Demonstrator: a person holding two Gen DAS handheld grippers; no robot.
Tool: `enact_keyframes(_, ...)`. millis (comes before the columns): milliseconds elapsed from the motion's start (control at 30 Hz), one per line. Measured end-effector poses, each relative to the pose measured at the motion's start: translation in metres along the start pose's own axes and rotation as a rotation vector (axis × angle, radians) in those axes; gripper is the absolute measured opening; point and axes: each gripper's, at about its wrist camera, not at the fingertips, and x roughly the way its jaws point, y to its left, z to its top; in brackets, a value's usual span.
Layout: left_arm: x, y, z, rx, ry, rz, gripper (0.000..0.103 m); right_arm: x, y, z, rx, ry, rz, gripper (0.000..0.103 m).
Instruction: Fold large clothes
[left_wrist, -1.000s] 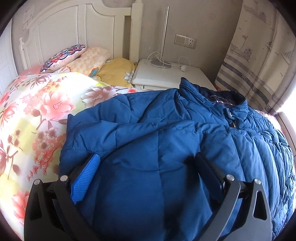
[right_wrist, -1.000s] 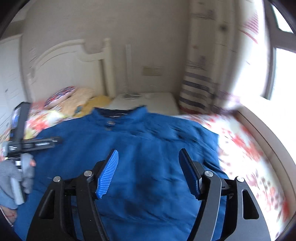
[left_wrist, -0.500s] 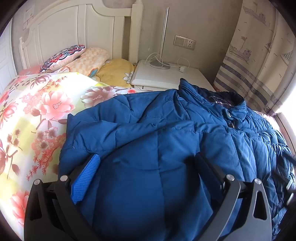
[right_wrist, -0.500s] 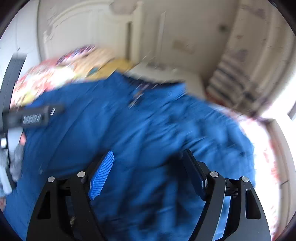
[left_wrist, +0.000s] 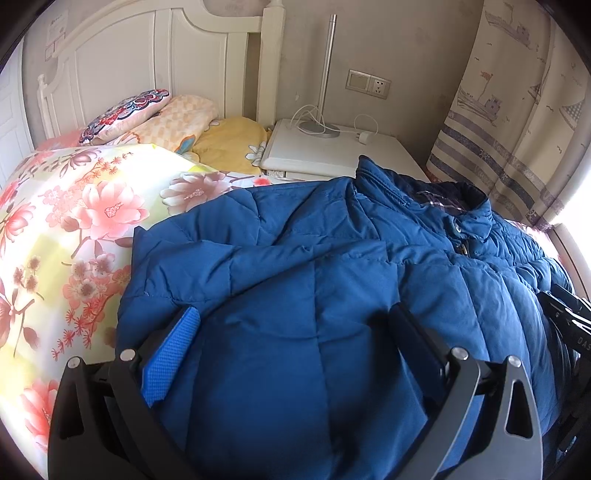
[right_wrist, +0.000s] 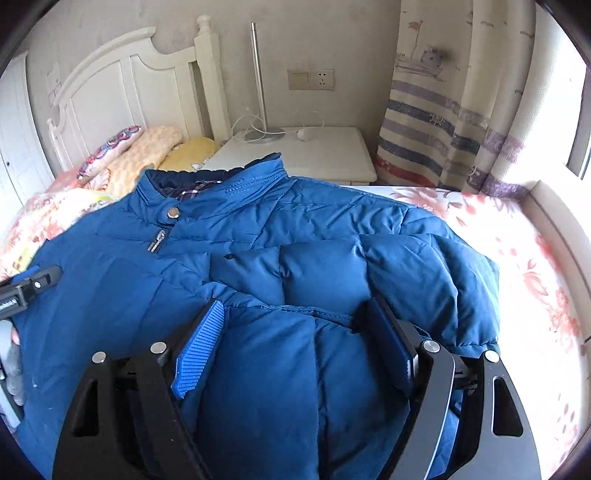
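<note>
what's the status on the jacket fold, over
Left gripper open, right gripper open, both over fabric. Blue jacket on the bed, both sleeves folded in. Nothing blocking.

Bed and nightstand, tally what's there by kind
Jackets: 1, blue jacket
Pillows: 3, embroidered, checked, yellow
Lamps: 1, lamp
Chargers: 1, charger
Total: 6

Your left black two-finger gripper (left_wrist: 291, 343) has matte angular arms with silver round screw heads and a dimpled bright-blue pad (left_wrist: 170, 356). Your right black two-finger gripper (right_wrist: 297, 347) matches, its blue pad (right_wrist: 199, 349) ribbed; white lettering marks the body.
</note>
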Motion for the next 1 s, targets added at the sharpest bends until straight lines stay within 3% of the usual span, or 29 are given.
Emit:
enact_keyframes(67,0.0,0.001,0.0,-0.006,-0.003,-0.007,0.101,-0.007,-0.004,-0.001,0.005,0.006,0.035,0.079)
enact_keyframes(133,0.0,0.003,0.0,-0.012,-0.008,-0.013,0.101,-0.03,-0.001,-0.005,0.02,0.002,-0.021,0.079)
enact_keyframes(200,-0.001,0.004,0.0,-0.017,-0.011,-0.018,0.101,-0.057,0.007,-0.014,0.015,-0.053,-0.012,0.08)
enact_keyframes(267,-0.001,0.004,-0.001,-0.018,-0.012,-0.018,0.101,-0.077,0.02,-0.033,-0.055,-0.072,-0.055,0.083)
enact_keyframes(367,-0.001,0.004,0.0,-0.02,-0.013,-0.023,0.101,-0.059,0.027,-0.064,-0.141,0.018,-0.101,0.086)
enact_keyframes(533,-0.008,0.006,-0.002,-0.031,-0.03,-0.039,0.101,-0.058,0.015,-0.064,-0.088,0.028,-0.048,0.088)
enact_keyframes(633,-0.032,0.009,-0.01,-0.035,-0.02,0.018,0.099,-0.082,0.009,-0.069,-0.049,-0.016,-0.043,0.086)
enact_keyframes(767,-0.097,-0.012,-0.044,0.042,-0.073,-0.037,0.101,-0.119,0.015,-0.079,-0.056,-0.07,-0.03,0.086)
enact_keyframes(867,-0.115,-0.039,-0.077,0.119,-0.045,-0.049,0.101,-0.134,0.034,-0.09,-0.124,-0.054,-0.005,0.086)
enact_keyframes(967,-0.099,-0.065,-0.107,0.184,0.036,-0.032,0.101,-0.113,0.06,-0.113,-0.256,0.072,-0.008,0.086)
enact_keyframes(1000,-0.086,-0.074,-0.117,0.226,0.081,0.014,0.101,-0.103,0.064,-0.122,-0.279,0.118,-0.012,0.086)
